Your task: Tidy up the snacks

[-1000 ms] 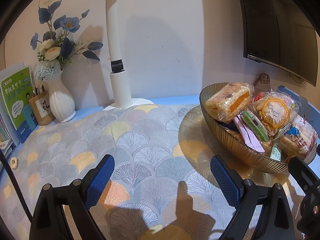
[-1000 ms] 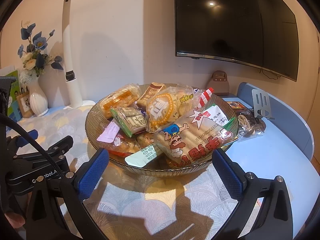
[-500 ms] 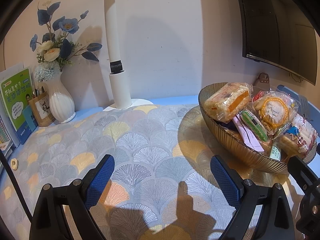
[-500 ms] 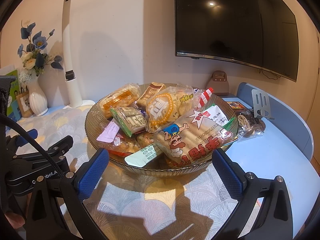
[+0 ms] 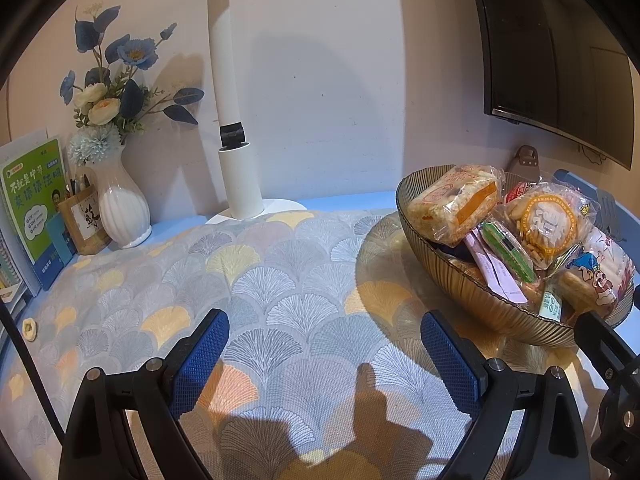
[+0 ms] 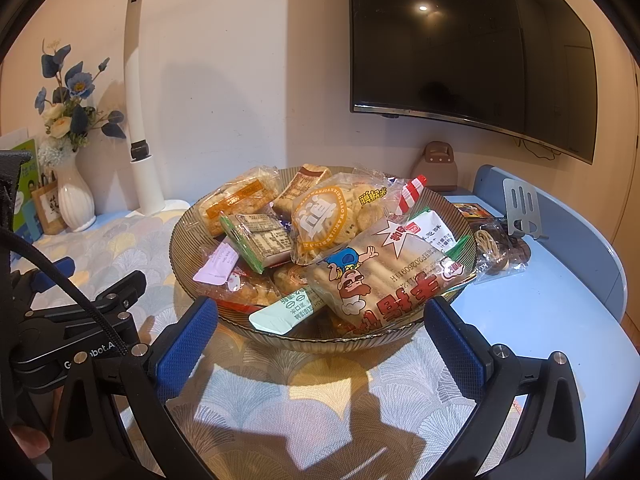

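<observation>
A ribbed amber glass bowl [image 6: 188,240] [image 5: 472,300] holds a heap of wrapped snacks: a big cartoon biscuit-stick pack [image 6: 384,280], a round cracker bag [image 6: 332,216] [image 5: 548,224], an orange-labelled rice-cake pack [image 6: 240,200] [image 5: 456,204], a green bar [image 6: 256,240] and a pink sachet [image 6: 220,264]. My right gripper [image 6: 320,332] is open just in front of the bowl's near rim, empty. My left gripper [image 5: 324,352] is open over the patterned cloth, left of the bowl, holding nothing.
A white lamp post [image 5: 236,168], a white vase of blue flowers [image 5: 120,208], books [image 5: 36,208] and a small pen holder [image 5: 84,220] line the back left. A dark screen [image 6: 472,48] hangs on the wall. A bagged item [image 6: 500,248] and metal stand [image 6: 524,208] lie right of the bowl.
</observation>
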Tool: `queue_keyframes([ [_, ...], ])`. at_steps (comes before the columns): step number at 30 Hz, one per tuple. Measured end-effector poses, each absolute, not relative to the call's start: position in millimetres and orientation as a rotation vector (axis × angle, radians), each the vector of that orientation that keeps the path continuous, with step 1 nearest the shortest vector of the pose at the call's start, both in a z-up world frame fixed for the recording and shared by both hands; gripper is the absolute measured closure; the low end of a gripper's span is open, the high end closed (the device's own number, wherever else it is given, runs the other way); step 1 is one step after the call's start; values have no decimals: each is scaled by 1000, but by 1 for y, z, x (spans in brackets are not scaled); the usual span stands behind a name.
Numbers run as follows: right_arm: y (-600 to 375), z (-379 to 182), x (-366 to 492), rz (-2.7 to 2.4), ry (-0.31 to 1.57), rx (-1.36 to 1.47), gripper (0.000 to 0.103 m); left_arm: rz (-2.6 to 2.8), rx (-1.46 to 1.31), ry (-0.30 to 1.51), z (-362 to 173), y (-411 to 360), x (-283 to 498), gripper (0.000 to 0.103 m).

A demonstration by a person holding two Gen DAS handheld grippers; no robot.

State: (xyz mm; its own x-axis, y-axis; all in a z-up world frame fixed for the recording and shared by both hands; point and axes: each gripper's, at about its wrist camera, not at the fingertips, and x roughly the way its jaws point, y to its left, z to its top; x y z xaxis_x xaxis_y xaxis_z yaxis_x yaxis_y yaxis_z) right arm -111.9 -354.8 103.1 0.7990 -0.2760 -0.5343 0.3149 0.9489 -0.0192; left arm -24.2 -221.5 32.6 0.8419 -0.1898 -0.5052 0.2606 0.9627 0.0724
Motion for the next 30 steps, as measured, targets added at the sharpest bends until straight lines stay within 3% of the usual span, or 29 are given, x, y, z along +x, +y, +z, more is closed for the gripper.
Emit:
queue_keyframes([
  [30,-355,103,-112,-316,562,71,0,-218,143,515,33,-221,-24,4],
])
